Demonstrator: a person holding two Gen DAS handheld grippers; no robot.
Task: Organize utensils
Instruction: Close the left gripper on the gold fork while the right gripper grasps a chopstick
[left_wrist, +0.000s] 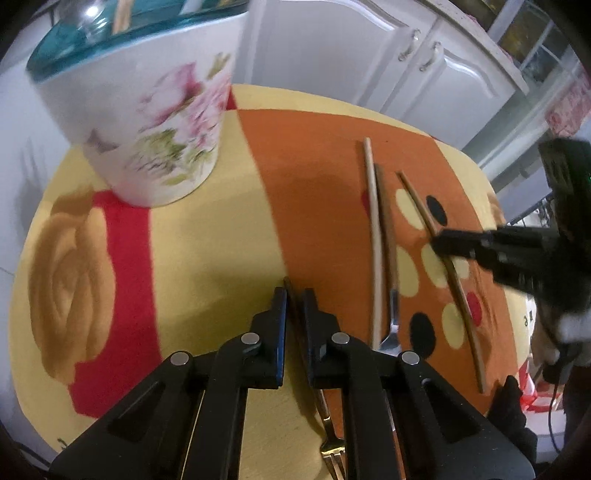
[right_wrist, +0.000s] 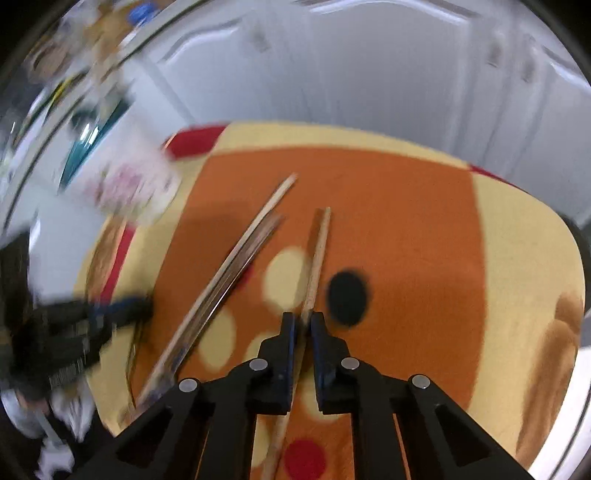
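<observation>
Fingers of the left gripper (left_wrist: 294, 295) pinched a gold fork's (left_wrist: 331, 448) handle near the surface's (left_wrist: 207, 229) front edge; the right gripper (right_wrist: 303, 319) clamped a chopstick (right_wrist: 318, 251) mid-surface.

White panelled cabinet doors (left_wrist: 332, 48) with metal handles (left_wrist: 410, 46) stand behind the desk, which is covered by a cloth (left_wrist: 207, 236) of yellow, orange and red patches. A worktop edge (left_wrist: 491, 48) runs above the doors.
</observation>
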